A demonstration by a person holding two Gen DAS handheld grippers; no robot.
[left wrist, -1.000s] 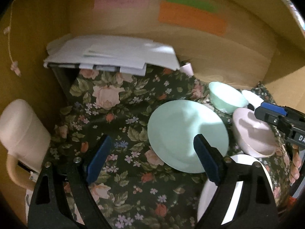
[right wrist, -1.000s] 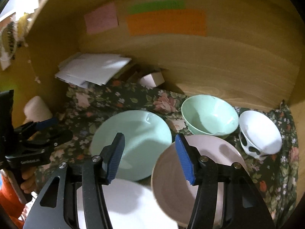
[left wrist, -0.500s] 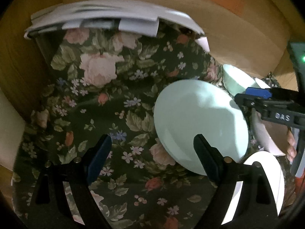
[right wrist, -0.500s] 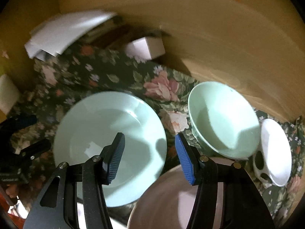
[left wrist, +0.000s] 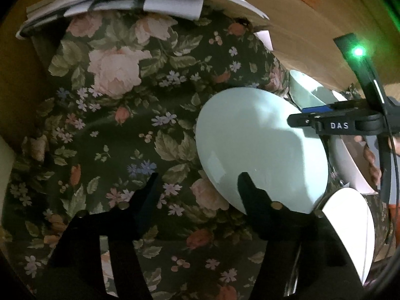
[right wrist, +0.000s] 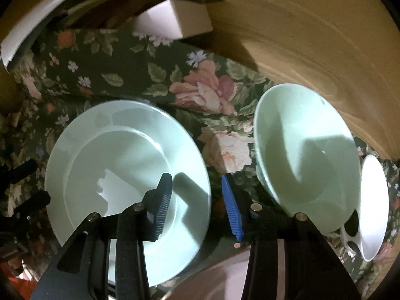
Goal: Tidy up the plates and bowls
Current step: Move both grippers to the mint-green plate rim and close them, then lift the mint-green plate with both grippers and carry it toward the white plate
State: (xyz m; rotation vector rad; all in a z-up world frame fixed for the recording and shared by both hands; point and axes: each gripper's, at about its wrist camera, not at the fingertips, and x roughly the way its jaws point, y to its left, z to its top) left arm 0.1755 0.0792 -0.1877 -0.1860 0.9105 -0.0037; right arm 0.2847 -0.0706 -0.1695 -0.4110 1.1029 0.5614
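Plates and bowls lay spread on a floral cloth (left wrist: pixel 120 130) covering the bench, against a wooden wall. Nearest me was the mint plate (right wrist: pixel 125 170), flat on the cloth, with the mint bowl (right wrist: pixel 307 155) just to its right and a white bowl (right wrist: pixel 372 200) tipped on edge beyond that. My right tongs (right wrist: pixel 197 200) pointed steeply down over the plate's right rim: the left pad hung above the plate, the right pad outside it over the cloth. Their jaws were closing, but I saw no pad pressing the rim. My left tongs (left wrist: pixel 197 185) sat at the same plate's opposite edge, one finger over that rim, the other over bare cloth, jaws also closing on nothing. I judged the right hand the better placed, straddling the rim.
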